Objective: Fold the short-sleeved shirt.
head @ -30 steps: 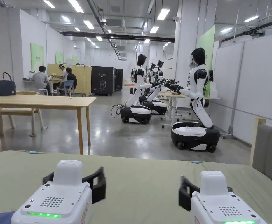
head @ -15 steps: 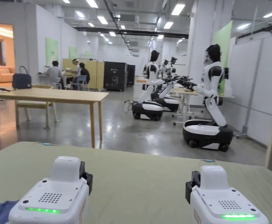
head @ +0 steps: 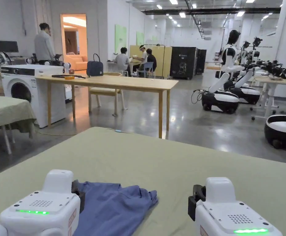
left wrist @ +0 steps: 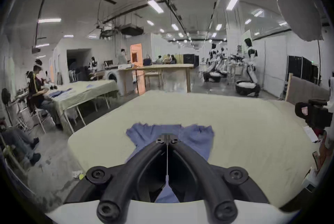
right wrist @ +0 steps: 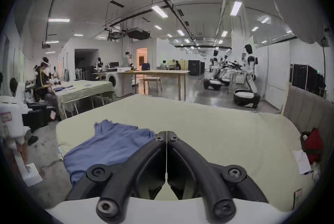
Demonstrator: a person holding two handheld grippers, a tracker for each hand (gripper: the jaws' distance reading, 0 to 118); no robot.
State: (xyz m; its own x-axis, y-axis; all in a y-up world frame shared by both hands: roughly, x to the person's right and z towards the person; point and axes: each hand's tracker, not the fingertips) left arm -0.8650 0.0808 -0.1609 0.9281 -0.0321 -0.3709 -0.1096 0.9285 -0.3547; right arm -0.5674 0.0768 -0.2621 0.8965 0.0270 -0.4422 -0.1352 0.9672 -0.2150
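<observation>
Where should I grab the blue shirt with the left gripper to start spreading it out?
Judging from the views, take the blue shirt at its far ragged edge, coming over it from the near side. It lies crumpled on the green table cover, just ahead of the left gripper, whose jaws are closed; open them first. The right gripper is beside it.

A big hall with white walls (head: 10,21) and a glossy grey concrete floor (head: 200,129) that mirrors the strip lights (head: 240,14) overhead. A long wooden table (head: 108,81) stands mid-room with a dark bag (head: 94,68) on it and a chair (head: 105,91) behind. Left of it sits a white washer (head: 22,89), and nearer, a worktop (head: 4,107) under green cloth. An orange-lit doorway (head: 73,40) opens in the far wall. People sit at a far desk (head: 133,61); one stands by the washer. White humanoid robots (head: 228,80) line the right side.
</observation>
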